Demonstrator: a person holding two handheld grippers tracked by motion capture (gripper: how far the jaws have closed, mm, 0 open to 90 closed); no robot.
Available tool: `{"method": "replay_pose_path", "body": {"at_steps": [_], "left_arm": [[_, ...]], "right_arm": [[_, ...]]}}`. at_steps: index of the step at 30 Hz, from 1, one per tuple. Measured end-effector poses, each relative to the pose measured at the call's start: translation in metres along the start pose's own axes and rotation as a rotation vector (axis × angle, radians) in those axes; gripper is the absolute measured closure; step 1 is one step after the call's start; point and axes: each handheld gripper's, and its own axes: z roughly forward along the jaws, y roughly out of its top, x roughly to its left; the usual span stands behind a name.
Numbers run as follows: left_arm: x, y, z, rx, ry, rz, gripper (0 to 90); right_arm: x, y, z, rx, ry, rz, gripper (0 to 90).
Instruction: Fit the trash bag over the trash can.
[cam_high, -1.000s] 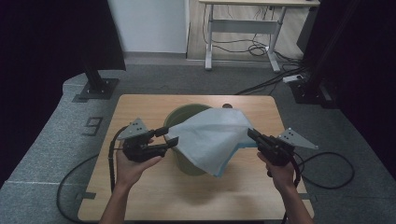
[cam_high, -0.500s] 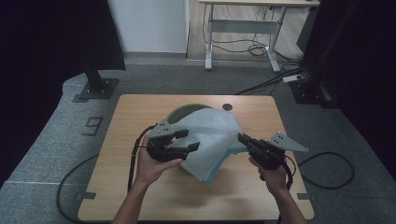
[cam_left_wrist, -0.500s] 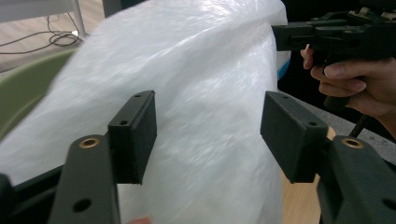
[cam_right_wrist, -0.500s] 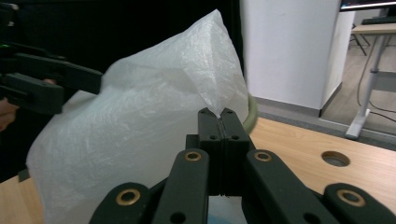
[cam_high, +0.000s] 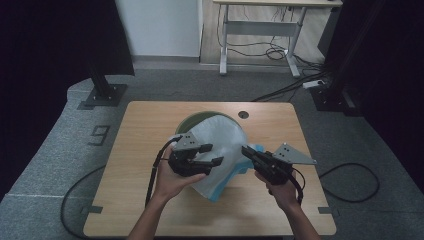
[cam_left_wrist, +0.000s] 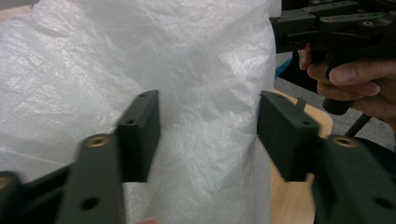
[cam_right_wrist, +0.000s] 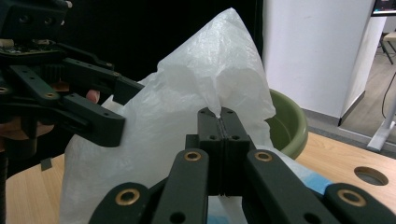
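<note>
A white crinkled plastic bag with a blue edge hangs over a green bowl at the table's middle. My right gripper is shut on a pinch of the bag's right side; in the right gripper view the jaws meet on a fold of the film. My left gripper is at the bag's left side, open. Its jaws have just been closing, and in the left gripper view a ridge of the bag stands between them without the pads pressing on it.
The wooden table has a round hole behind the bowl. Cables trail from both grippers over the table's front edge. The green bowl sits behind the bag in the right gripper view. A desk frame stands on the floor at the back.
Both hands have come toward each other. The left gripper moved right onto the bag, the right moved left, and the bag has gone from spread wide to bunched and narrow.
</note>
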Motion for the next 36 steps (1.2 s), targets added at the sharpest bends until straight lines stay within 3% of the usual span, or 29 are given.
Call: {"method": "replay_pose_path", "body": {"at_steps": [4,6,12,14,16,20,25,30,36], "left_arm": [[0.000,0.000,-0.001,-0.014,-0.032,-0.007,62.8],[0.000,0.000,-0.003,-0.038,-0.028,-0.013,72.5],[0.002,0.003,-0.003,-0.049,-0.062,-0.041,85.6],[0.004,0.004,-0.004,-0.068,-0.077,-0.053,88.7],[0.007,0.004,-0.005,-0.095,-0.091,-0.077,89.5],[0.015,0.005,-0.004,-0.125,-0.107,-0.115,89.8],[0.023,0.005,-0.005,-0.150,-0.129,-0.166,89.8],[0.026,0.005,-0.006,-0.156,-0.114,-0.188,89.8],[0.028,0.005,-0.005,-0.161,-0.108,-0.201,89.8]], "right_arm": [[0.001,0.000,0.002,-0.001,0.004,0.001,87.6],[0.002,0.000,0.003,0.000,0.005,0.000,86.8],[0.003,0.000,0.003,0.002,0.009,-0.015,82.5],[0.003,0.000,0.001,-0.003,0.006,-0.018,76.4],[0.003,-0.001,-0.002,-0.007,-0.011,-0.019,66.7],[0.007,-0.002,-0.020,-0.028,-0.042,-0.022,56.8],[0.006,-0.013,-0.047,-0.043,-0.065,-0.002,54.6],[0.005,-0.025,-0.063,-0.034,-0.084,0.013,54.7],[0.015,-0.031,-0.073,-0.014,-0.048,0.013,58.3]]}}
